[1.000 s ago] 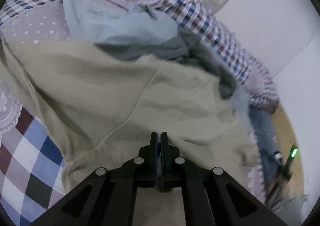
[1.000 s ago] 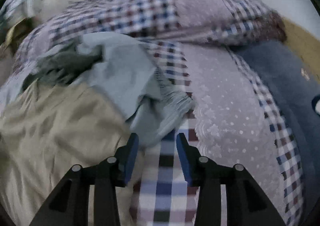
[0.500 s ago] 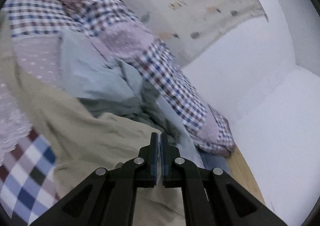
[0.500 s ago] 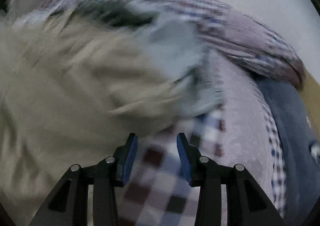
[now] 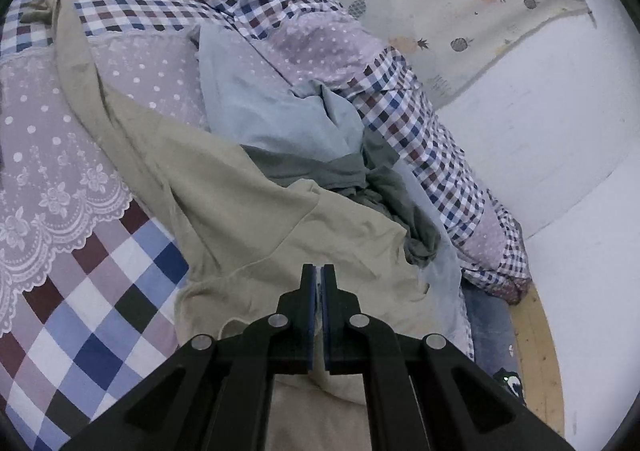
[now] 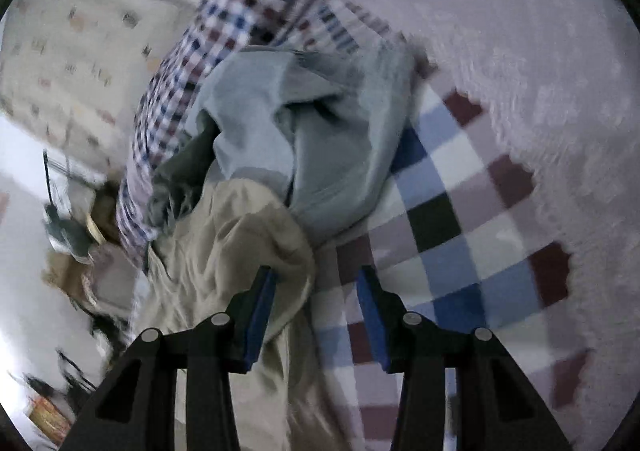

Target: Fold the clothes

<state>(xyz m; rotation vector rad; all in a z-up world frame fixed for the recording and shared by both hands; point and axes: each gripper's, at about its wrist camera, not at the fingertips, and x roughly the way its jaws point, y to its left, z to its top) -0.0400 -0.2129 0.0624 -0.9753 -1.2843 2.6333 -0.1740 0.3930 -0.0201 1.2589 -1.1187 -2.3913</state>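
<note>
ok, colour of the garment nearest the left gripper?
Beige, plain, no pattern. Clearest in the left wrist view.

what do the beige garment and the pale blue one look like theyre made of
Beige garment: looks like thin matte woven cotton, judging by its soft folds and stitched seam. Pale blue garment: a similar light, matte cloth that crumples into loose creases; the exact fibre cannot be told from the views.

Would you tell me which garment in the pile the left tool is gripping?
The beige garment; the left tool is shut on it, while the light blue and grey-green ones lie beyond.
</note>
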